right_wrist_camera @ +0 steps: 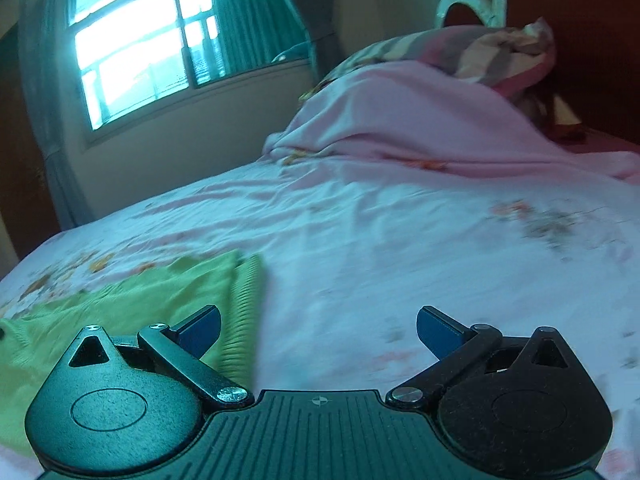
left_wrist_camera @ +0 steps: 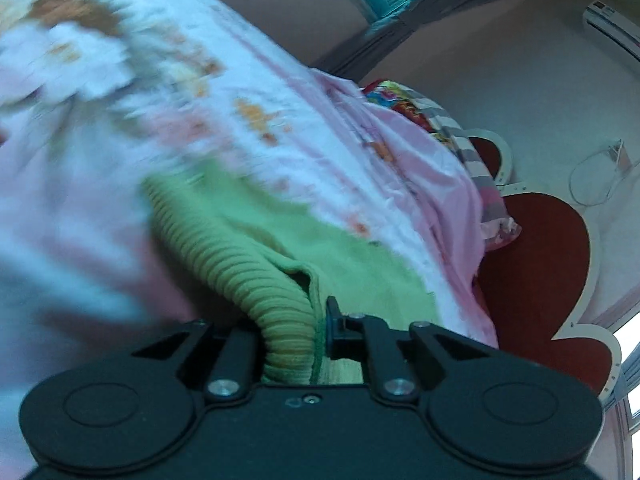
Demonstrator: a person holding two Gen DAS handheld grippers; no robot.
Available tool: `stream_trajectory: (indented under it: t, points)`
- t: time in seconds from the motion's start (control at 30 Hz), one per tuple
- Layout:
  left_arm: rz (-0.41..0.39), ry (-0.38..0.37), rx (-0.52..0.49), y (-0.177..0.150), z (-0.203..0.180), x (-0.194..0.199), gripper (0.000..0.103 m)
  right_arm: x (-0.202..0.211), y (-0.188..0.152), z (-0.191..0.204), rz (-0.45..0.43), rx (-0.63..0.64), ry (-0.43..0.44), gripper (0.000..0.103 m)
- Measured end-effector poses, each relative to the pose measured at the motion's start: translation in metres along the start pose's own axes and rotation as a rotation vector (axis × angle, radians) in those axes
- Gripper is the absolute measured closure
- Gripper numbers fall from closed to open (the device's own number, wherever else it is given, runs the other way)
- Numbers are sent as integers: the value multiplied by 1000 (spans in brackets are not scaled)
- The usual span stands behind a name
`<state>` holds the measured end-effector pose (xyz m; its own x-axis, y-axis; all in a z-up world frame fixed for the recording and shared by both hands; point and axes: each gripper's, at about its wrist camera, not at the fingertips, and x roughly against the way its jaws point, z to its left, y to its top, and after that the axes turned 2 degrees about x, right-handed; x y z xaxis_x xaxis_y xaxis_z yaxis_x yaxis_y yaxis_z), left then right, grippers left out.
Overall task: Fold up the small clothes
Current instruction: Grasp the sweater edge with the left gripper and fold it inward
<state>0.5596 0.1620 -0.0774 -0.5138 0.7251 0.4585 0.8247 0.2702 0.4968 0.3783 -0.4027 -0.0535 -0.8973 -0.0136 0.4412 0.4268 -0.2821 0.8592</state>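
Observation:
A small green knit garment [left_wrist_camera: 280,240] with a ribbed hem lies on the floral bed sheet [left_wrist_camera: 200,92]. My left gripper [left_wrist_camera: 294,336] is shut on its ribbed edge, which bunches up between the fingers. In the right wrist view the same green garment [right_wrist_camera: 132,304] lies at the lower left, its ribbed cuff [right_wrist_camera: 248,300] pointing up the bed. My right gripper [right_wrist_camera: 318,334] is open and empty, low over the sheet [right_wrist_camera: 400,248], with its left finger [right_wrist_camera: 200,332] over the garment's edge.
A pink blanket [right_wrist_camera: 400,120] and striped pillows [right_wrist_camera: 500,52] are heaped at the head of the bed, against a red headboard [left_wrist_camera: 540,248]. A window with curtains [right_wrist_camera: 160,40] is on the far wall beyond the bed's edge.

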Motion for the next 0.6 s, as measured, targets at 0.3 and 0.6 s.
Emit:
stream_trajectory:
  t: [0.3, 0.6]
  points:
    - [105, 116, -183, -9, -166, -105, 93, 34, -3, -65, -36, -81, -29, 0]
    - [212, 76, -241, -108, -269, -249, 32, 54, -28, -121, -72, -243, 39, 0]
